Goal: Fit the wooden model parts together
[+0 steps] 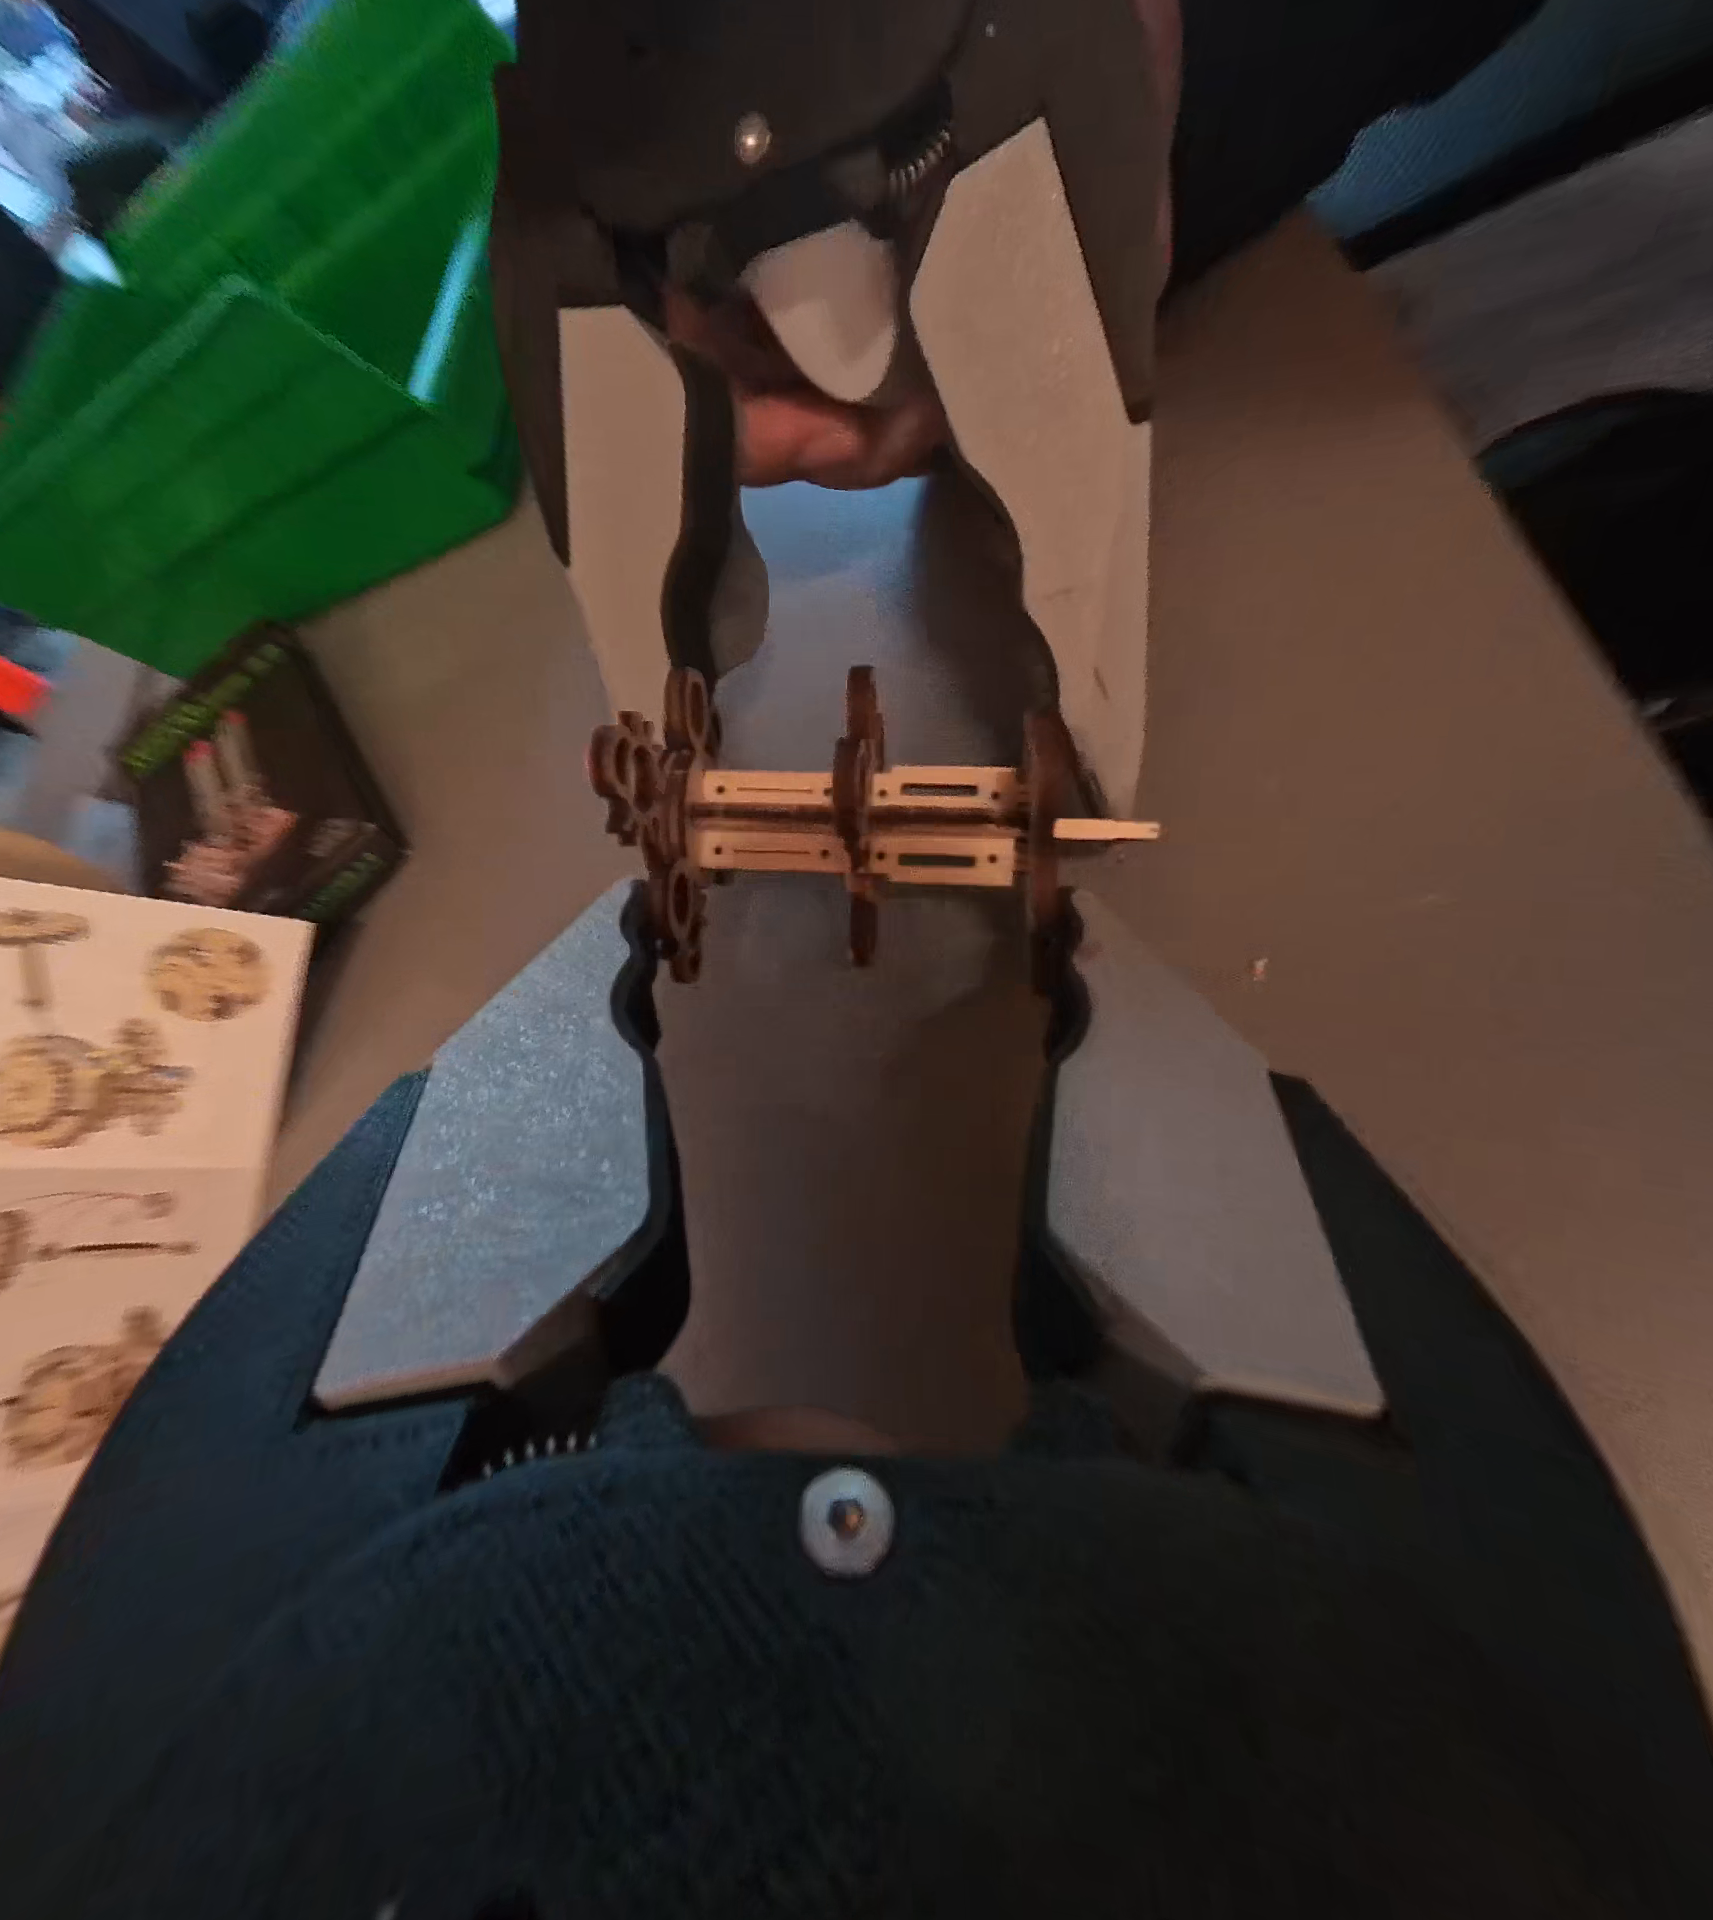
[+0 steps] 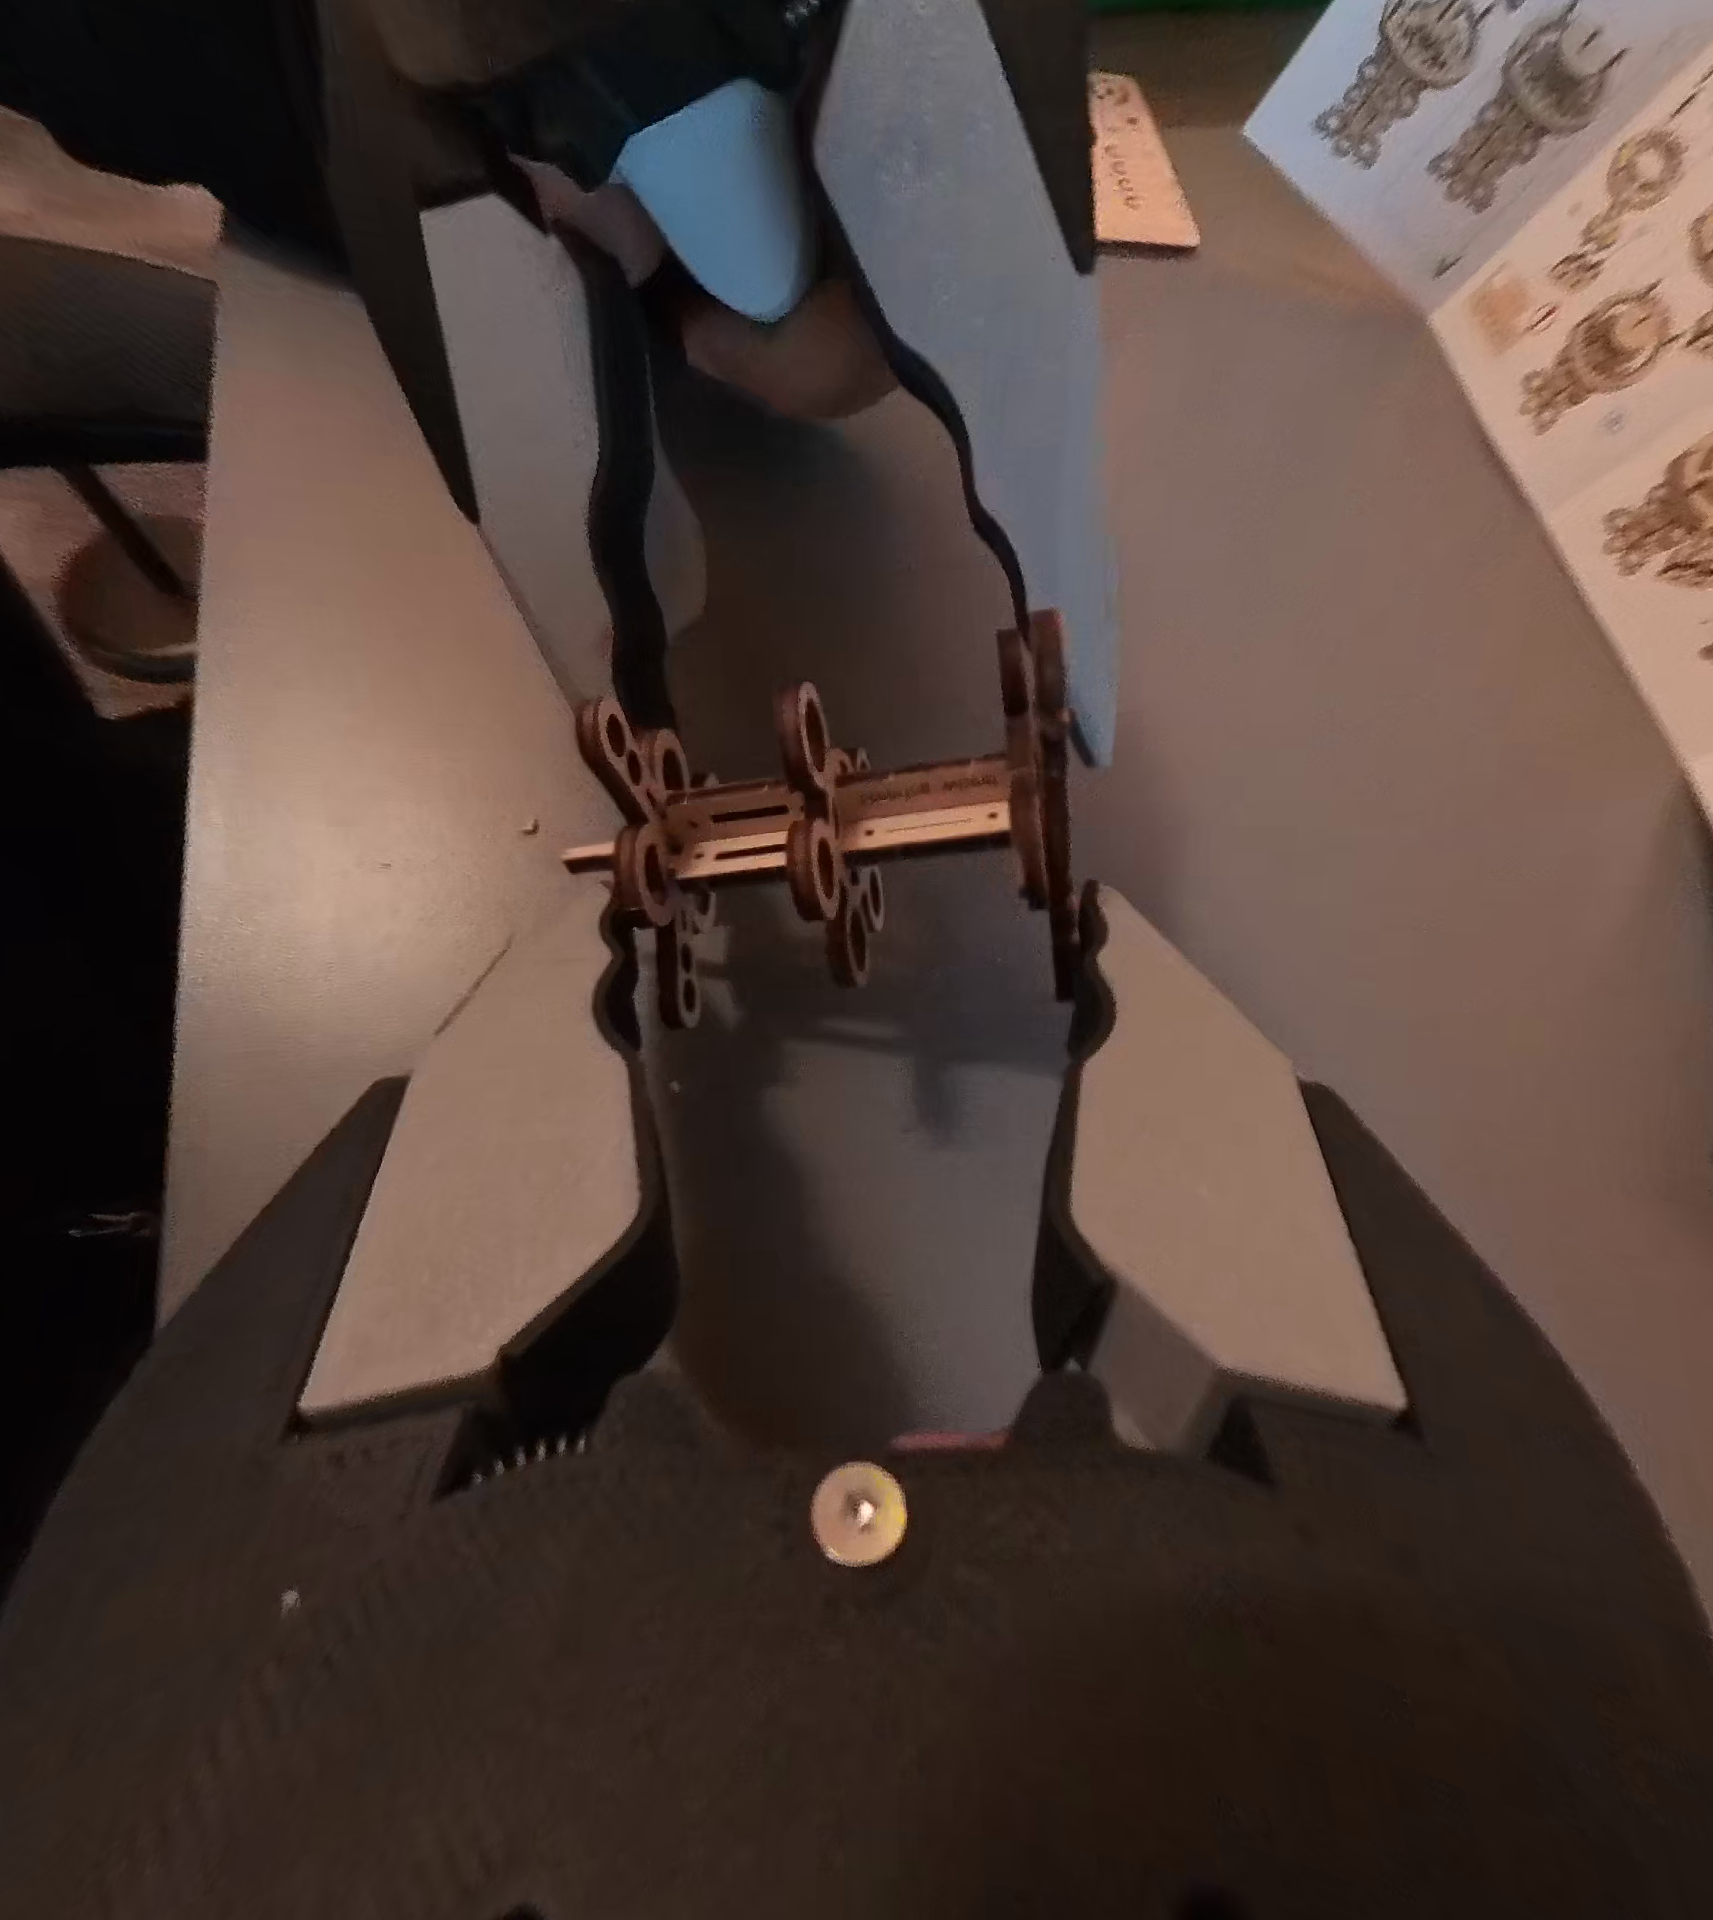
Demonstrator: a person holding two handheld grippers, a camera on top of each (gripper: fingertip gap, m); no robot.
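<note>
The wooden model [image 1: 857, 831] is thin laser-cut plywood, its pale matt slotted bars crossed by darker brown gear-shaped discs with scorched edges. On either side of it, the left gripper [image 1: 852, 935] and right gripper [image 2: 847, 935] show black plastic bodies with a ribbed, printed texture, matt grey finger plates and a shiny metal screw. Beyond the model lie a matt grey table [image 1: 1351, 831], a paper instruction sheet [image 1: 83, 1091], a glossy printed box [image 1: 260, 790] and a smooth green plastic bin [image 1: 228, 416].

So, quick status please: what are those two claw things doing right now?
Left tool and right tool face each other, both clamped end-to-end on the wooden model. Model held above the grey table. Thin stick protrudes from one end. Nothing in the way.
</note>
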